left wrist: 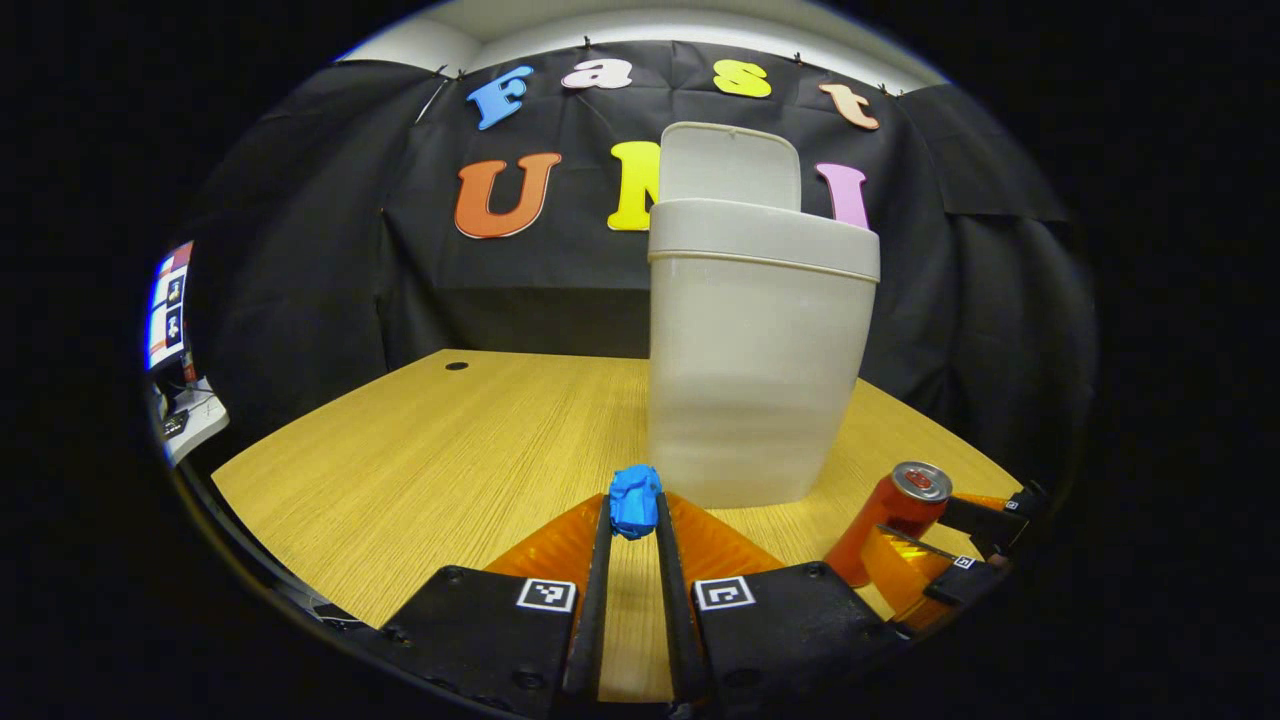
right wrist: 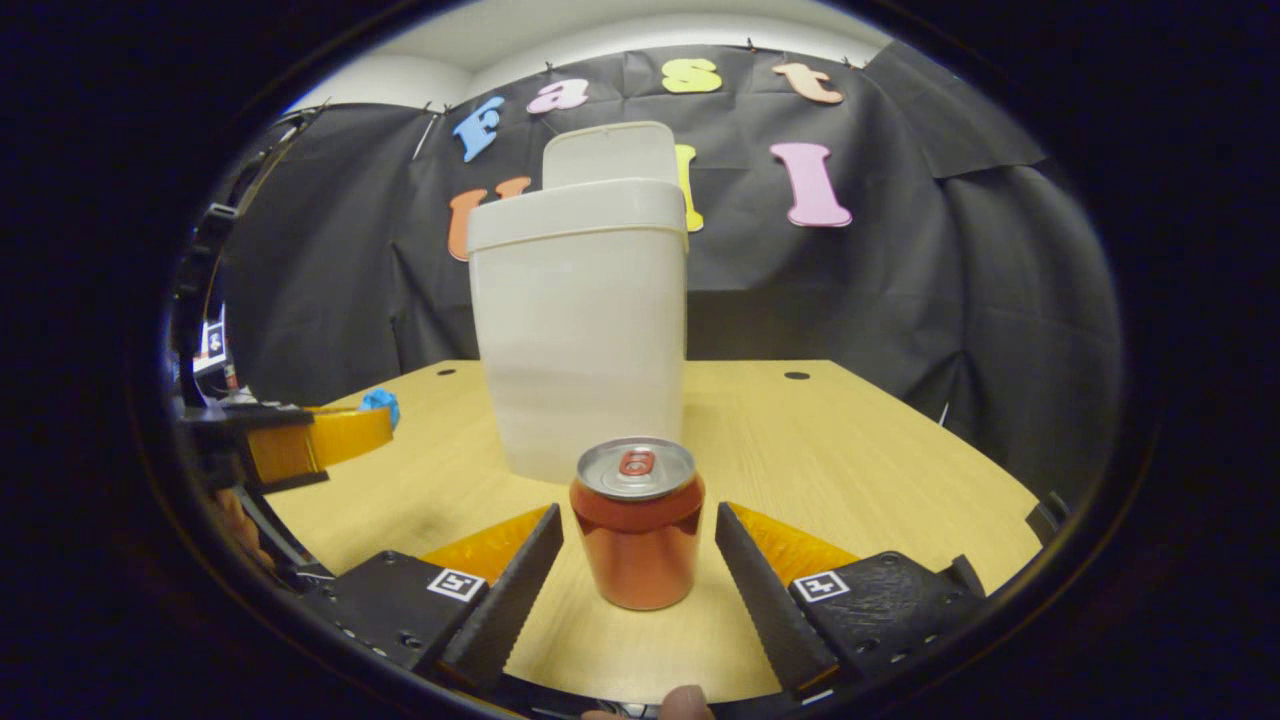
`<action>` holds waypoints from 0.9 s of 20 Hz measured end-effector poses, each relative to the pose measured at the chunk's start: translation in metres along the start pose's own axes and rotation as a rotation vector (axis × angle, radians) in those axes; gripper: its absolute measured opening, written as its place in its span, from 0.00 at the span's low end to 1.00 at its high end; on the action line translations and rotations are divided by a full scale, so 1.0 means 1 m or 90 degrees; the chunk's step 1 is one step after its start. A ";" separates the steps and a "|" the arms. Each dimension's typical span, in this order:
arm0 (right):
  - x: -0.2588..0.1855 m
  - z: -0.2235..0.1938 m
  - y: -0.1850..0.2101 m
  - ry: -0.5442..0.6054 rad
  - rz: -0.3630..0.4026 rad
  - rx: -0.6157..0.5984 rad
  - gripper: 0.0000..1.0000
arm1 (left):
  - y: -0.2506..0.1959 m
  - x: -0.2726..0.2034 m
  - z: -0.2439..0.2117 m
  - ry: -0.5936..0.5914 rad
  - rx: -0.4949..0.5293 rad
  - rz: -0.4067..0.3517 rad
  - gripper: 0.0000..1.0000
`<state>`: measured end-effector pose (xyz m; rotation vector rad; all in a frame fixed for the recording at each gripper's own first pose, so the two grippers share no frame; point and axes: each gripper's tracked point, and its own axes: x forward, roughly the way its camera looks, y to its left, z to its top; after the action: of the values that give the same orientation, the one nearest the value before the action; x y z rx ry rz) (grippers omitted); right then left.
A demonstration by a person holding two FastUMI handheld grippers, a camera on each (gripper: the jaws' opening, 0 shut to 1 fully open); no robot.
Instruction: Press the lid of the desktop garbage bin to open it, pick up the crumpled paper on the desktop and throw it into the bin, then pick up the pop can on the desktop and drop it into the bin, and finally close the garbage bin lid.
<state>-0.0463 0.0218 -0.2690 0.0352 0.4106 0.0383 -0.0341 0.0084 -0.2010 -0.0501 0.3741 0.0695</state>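
Two steps left unfinished. Left gripper pinched nearly closed on crumpled paper, low over desktop. Right gripper spread wide around upright pop can, not touching. Beyond, bin with lid already raised; dropping, closing still ahead.

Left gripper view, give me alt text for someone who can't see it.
The left gripper is shut on a blue crumpled paper ball just above a wooden desktop. Behind it stands a pale bin with its lid flipped up. At lower right, the right gripper sits around an upright red pop can.
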 end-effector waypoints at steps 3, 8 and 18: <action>0.009 -0.012 0.001 0.025 0.000 -0.001 0.97 | 0.004 -0.004 0.009 -0.016 0.002 0.004 0.29; 0.021 -0.035 -0.001 0.081 -0.003 0.012 0.97 | 0.012 -0.010 0.026 -0.045 0.012 0.015 0.29; 0.027 -0.045 -0.002 0.118 0.000 0.015 0.83 | 0.015 -0.015 0.046 -0.080 0.008 0.021 0.29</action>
<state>-0.0393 0.0223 -0.3214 0.0556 0.5965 0.0374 -0.0328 0.0250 -0.1536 -0.0267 0.2497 0.1019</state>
